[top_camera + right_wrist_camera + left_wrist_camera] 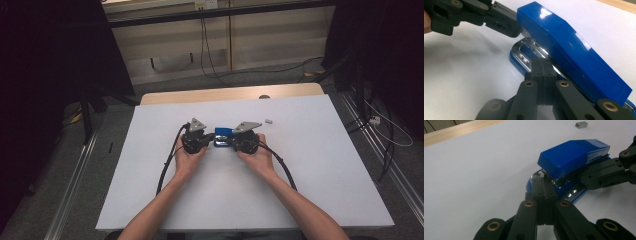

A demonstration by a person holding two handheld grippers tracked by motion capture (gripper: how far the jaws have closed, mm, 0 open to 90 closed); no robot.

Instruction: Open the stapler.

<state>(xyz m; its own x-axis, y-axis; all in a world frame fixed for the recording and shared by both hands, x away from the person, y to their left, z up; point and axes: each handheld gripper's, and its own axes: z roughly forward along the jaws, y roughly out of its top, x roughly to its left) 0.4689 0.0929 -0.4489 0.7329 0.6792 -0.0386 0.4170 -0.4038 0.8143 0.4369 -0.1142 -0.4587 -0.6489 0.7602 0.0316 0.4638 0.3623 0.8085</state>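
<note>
A blue stapler [222,134] with a chrome base lies mid-table on the white table [310,170], its top slightly raised. My left gripper [210,137] comes at it from the left, my right gripper [234,141] from the right. In the left gripper view, the left gripper [543,180] has its jaws pressed together, tips at the front mouth of the stapler [574,156]. In the right gripper view, the right gripper [543,65] is likewise shut, tips poking into the side gap under the blue top of the stapler [574,55]. Nothing is clamped between either pair of jaws.
A small grey staple block [268,121] lies just beyond and right of the stapler. A wooden strip [230,93] runs along the table's far edge. Cables trail from both grippers toward the near edge, and dark curtains flank the table.
</note>
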